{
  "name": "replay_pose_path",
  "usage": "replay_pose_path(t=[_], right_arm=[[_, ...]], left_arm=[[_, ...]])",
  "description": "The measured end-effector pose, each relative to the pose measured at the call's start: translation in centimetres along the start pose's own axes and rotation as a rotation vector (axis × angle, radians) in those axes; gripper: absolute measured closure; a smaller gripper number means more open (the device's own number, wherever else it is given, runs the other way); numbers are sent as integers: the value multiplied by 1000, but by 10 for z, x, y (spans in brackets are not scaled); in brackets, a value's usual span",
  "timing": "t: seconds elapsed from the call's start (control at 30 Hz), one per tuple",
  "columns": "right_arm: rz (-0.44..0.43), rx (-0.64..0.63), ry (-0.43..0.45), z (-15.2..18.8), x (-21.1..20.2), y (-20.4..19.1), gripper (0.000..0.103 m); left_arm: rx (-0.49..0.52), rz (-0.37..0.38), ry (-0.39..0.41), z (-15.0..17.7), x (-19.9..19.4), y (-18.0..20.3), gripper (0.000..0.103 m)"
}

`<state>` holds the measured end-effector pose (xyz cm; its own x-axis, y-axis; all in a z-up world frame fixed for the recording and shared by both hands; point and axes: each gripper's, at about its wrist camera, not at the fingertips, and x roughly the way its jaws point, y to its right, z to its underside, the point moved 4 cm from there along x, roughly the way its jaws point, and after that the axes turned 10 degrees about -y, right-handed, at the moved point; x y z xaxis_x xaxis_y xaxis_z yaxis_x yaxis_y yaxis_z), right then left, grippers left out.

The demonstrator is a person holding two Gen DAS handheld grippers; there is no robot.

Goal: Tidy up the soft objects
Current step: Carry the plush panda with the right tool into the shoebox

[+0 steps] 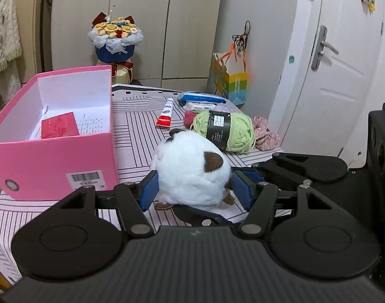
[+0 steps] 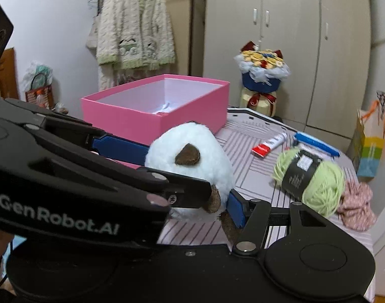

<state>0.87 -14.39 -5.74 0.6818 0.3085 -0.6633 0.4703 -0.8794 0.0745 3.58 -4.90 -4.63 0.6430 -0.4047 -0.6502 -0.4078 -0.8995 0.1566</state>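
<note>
While the left gripper [image 1: 195, 192] clamps its blue pads on either flank of the round white plush toy with brown patches [image 1: 191, 169], the toy sits low over the pink striped tablecloth [image 1: 137, 136], near the table's front edge; contact with the cloth underneath can't be confirmed. Right gripper [image 2: 192, 179]: one blue pad touches the toy's right side, the other finger is hidden behind the left gripper's body, so its grip can't be told. Just left of the toy stands the open pink cardboard box [image 1: 53, 161], white inside, with a red packet [image 1: 59, 128] on its floor. Right of the toy, a green yarn ball with a black label [image 1: 224, 130] lies touching a pink crumpled fabric piece [image 1: 267, 133] at the table's right edge. Bare cloth runs between box and yarn. Farther back, a white tube with red end [image 1: 166, 115], a blue wipes pack [image 1: 203, 98] and a small red soft item [image 1: 190, 116]. Beyond the table, a blue-wrapped flower bouquet [image 1: 115, 38], grey cupboard doors [image 1: 142, 25], a colourful gift bag [image 1: 230, 80], a white door [image 1: 331, 63]. A fluffy cream cardigan [image 2: 134, 25] hangs on the wall.
</note>
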Motion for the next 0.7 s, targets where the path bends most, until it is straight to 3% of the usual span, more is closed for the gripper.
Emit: replay_pose_path(t=[0.23, 0.47, 0.7], right_arm=[[-35, -35, 9, -23, -18, -11, 38], [-167, -13, 33, -59, -28, -16, 38], [-237, -26, 67, -93, -18, -27, 38]], left_arm=[[-14, 22, 48, -7, -30, -10, 41], [-45, 60, 132, -20, -68, -35, 41], [-45, 5, 167, -41, -83, -58, 41]])
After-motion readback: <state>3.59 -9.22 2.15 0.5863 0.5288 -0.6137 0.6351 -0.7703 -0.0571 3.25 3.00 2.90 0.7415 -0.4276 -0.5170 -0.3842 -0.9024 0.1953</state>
